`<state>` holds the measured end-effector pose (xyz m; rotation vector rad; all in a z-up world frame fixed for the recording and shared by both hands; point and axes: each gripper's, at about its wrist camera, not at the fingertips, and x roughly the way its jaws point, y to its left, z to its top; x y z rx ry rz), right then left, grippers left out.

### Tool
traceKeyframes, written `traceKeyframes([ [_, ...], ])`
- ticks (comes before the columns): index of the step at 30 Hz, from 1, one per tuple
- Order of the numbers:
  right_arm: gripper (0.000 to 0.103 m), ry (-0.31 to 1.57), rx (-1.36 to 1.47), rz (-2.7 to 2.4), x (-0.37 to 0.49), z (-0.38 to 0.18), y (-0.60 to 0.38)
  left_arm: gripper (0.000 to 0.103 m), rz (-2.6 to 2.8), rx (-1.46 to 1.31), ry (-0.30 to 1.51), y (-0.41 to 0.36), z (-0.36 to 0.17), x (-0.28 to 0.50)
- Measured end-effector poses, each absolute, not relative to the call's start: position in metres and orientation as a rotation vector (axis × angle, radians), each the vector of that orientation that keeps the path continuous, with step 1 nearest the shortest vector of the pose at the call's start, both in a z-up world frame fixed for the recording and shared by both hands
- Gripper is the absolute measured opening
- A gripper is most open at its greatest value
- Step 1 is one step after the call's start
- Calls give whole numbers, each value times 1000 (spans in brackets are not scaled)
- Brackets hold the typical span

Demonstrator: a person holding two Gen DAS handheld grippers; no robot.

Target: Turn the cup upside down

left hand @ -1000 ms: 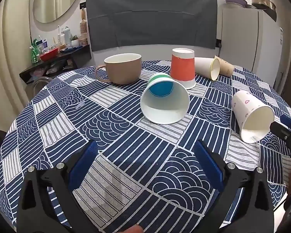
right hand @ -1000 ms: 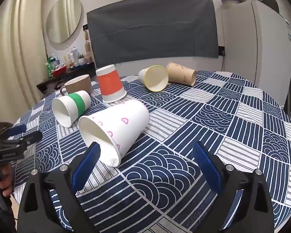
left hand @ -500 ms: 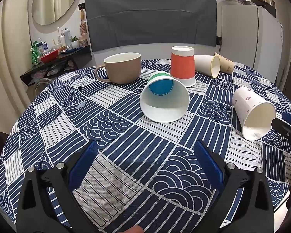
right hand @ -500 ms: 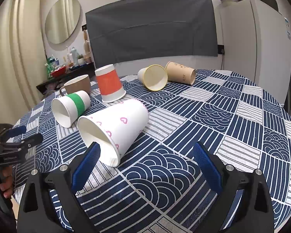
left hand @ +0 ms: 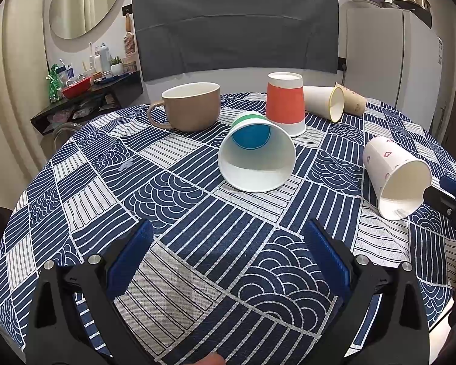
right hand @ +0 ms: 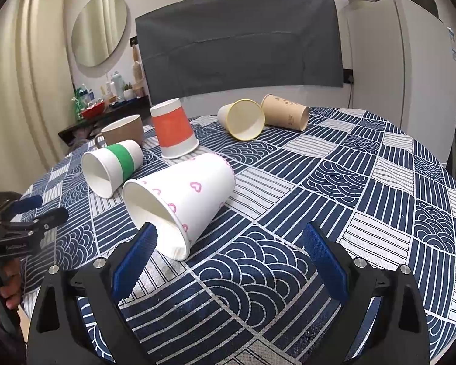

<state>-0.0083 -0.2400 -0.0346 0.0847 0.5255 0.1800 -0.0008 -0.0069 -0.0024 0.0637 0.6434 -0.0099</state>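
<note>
- The right tool [right hand: 228, 249] hung released, its blue pads wide apart and grasping nothing; the left tool [left hand: 228, 252] was likewise released and empty above the worktop [left hand: 197, 273].
- The heart cup [right hand: 179, 200] lay on its side just ahead of the right tool, mouth toward the camera and to the left. Its rim lay just beside the tool's left pad [right hand: 133, 258]; whether they touched could not be told. I judged this cup to be the one to flip, being nearest.
- Risk, as I judged it: that pad stood at the rim rather than around the wall, so a push forward could nudge the cup and set it rolling away across the cloth.
- Risk: thin paper would dent or fold if clenched hard near the open mouth; a grip nearer the base would likely hold better.
- From the left wrist view the heart cup [left hand: 395, 176] lay well to the right of the left tool, close to the right tool's tip [left hand: 450, 194].
- The green-band cup [left hand: 257, 152] lay on its side ahead of the left tool, mouth facing it, clear of both pads. A rolling heart cup might knock it.
- Farther off, the orange cup [left hand: 285, 106] already stood upside down; a mug [left hand: 191, 106] sat upright, and two more cups [right hand: 246, 118] lay tipped at the back.
</note>
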Motion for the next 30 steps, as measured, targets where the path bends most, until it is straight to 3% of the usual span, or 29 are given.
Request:
traceKeyframes([
  [30, 93, 528, 91, 188, -9, -34, -240, 97, -3, 45, 639, -2, -2, -2],
])
